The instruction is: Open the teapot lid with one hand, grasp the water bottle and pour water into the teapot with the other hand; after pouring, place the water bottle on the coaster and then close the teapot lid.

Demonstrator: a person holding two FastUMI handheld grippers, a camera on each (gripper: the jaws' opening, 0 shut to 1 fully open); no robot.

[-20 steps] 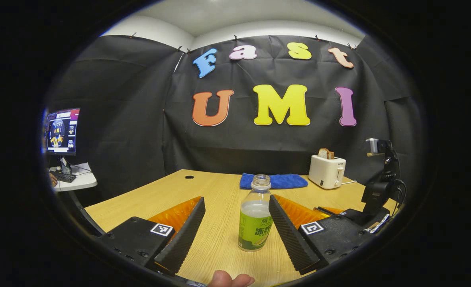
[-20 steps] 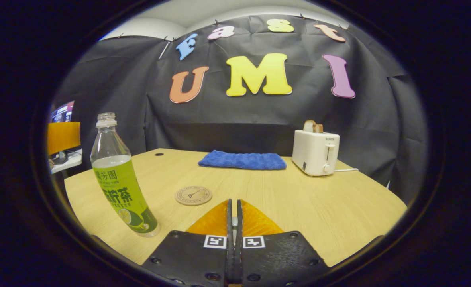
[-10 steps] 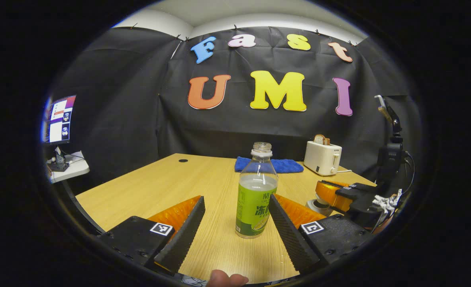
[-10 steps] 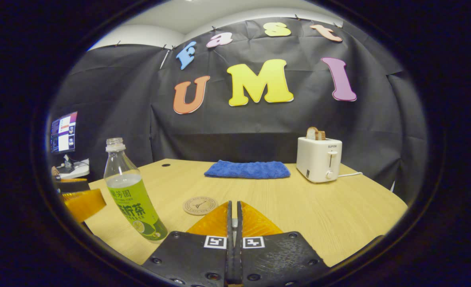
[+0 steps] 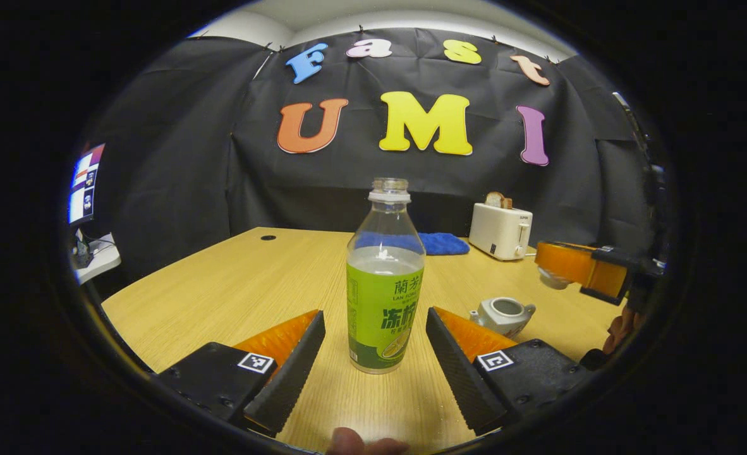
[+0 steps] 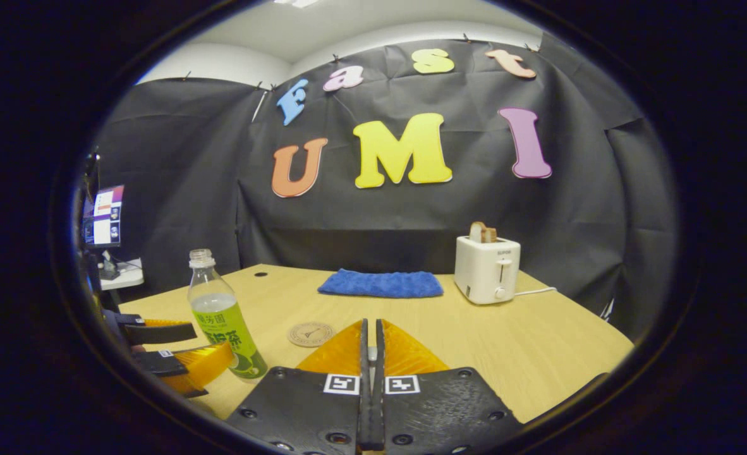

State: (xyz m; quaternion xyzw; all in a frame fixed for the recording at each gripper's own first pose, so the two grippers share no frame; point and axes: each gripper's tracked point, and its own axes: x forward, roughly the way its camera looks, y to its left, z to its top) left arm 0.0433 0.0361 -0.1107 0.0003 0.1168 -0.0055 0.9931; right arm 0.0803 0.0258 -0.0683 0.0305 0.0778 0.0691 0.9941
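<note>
Left gripper (image 5: pixel 373 354) spread wide; right gripper (image 6: pixel 371 354) pressed closed, raised.

gap between left tool (image 5: pixel 373 354) fingers: water bottle (image 5: pixel 384 297) | bare table (image 5: pixel 253 284) left | teapot (image 5: pixel 503 314) right

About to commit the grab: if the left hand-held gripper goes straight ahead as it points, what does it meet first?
Most likely the clear plastic water bottle with the green label, standing upright on the wooden table, centred ahead of the open left hand-held gripper.

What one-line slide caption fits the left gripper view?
Open left gripper flanks an uncapped bottle on the table; a lidless teapot sits beyond.
</note>
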